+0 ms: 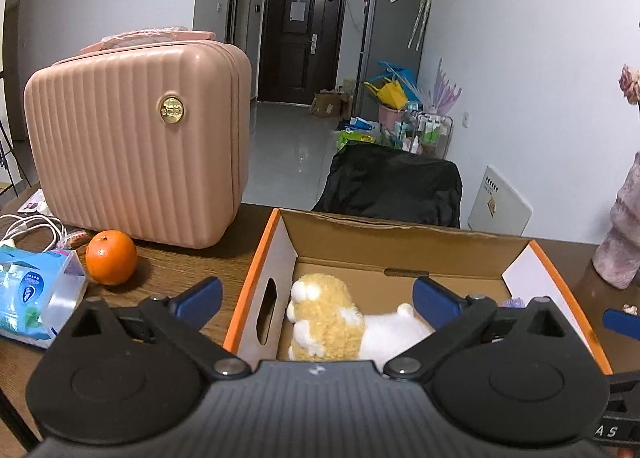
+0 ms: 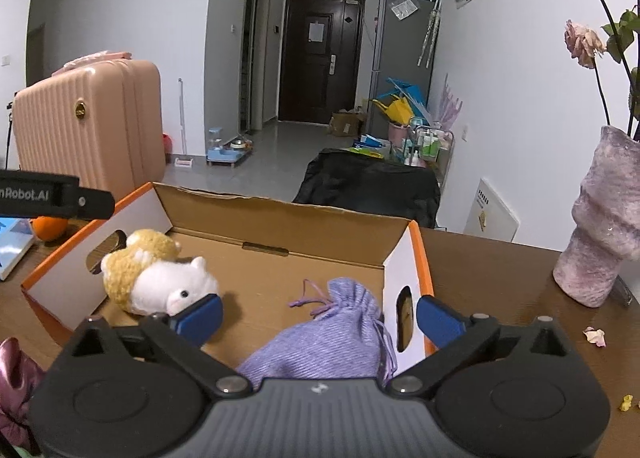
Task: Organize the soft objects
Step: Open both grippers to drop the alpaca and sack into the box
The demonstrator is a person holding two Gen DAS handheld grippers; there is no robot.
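An open cardboard box (image 1: 400,236) with orange edges stands on the wooden table. A yellow and white plush toy (image 1: 328,322) lies against its left wall. My left gripper (image 1: 318,300) hovers over it, open, its blue pads clear of the toy. In the right wrist view the same plush toy (image 2: 160,278) lies at the box's (image 2: 280,214) left side and a purple drawstring pouch (image 2: 332,334) lies on the box floor at the near right. My right gripper (image 2: 320,316) is open above the pouch, its pads apart from the cloth.
A pink ribbed case (image 1: 136,138) stands at the back left, with an orange (image 1: 111,257) and a tissue pack (image 1: 32,294) beside it. A pink vase (image 2: 600,226) with dried flowers stands to the right. A shiny purple cloth (image 2: 14,374) lies at the near left.
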